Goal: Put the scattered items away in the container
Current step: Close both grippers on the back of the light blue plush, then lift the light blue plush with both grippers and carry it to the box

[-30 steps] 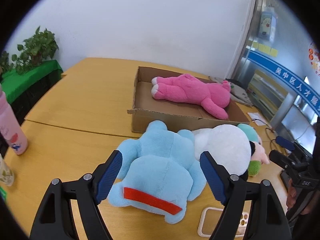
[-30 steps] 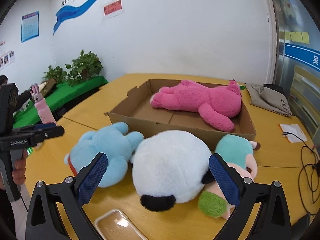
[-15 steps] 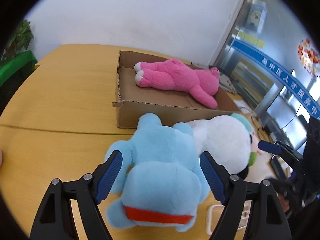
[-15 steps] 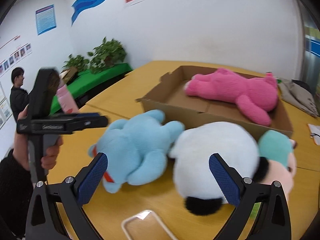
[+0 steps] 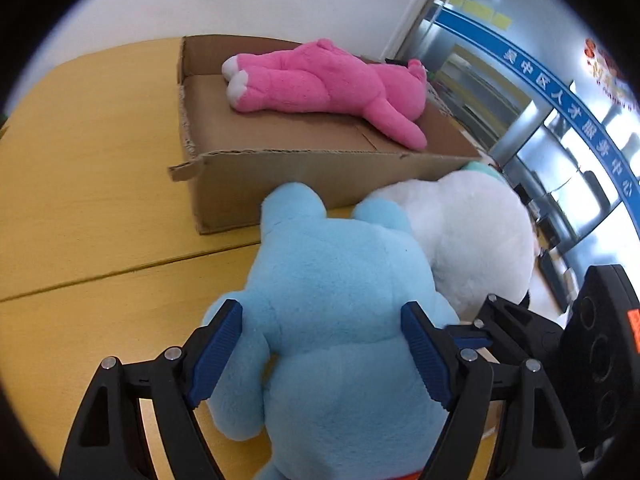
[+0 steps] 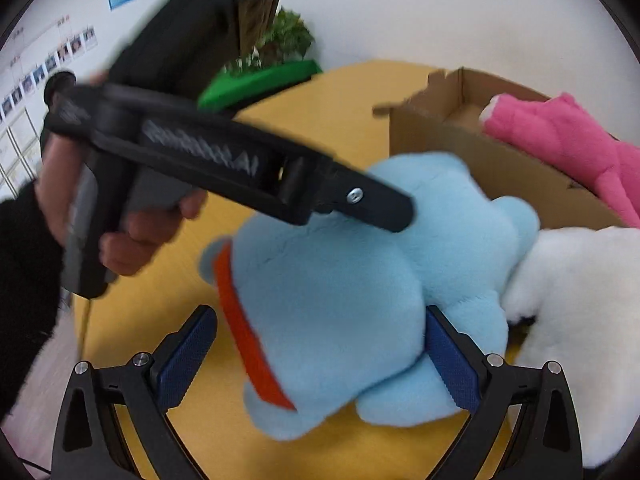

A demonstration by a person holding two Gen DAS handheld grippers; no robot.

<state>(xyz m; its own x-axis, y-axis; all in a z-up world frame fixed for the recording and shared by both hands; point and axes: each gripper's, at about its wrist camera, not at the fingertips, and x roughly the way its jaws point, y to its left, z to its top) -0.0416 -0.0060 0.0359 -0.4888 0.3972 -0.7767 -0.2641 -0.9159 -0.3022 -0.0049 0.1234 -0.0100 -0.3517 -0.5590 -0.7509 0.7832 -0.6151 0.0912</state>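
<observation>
Your left gripper and right gripper both stand spread around the blue plush toy on the table, just before the cardboard box. Squeeze unevenly and the soft body could slip or your tools collide. The white plush crowds one side; the box holds a pink plush, with room beside it.

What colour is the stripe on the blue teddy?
Red-orange; the stripe shows best in the right wrist view.
</observation>
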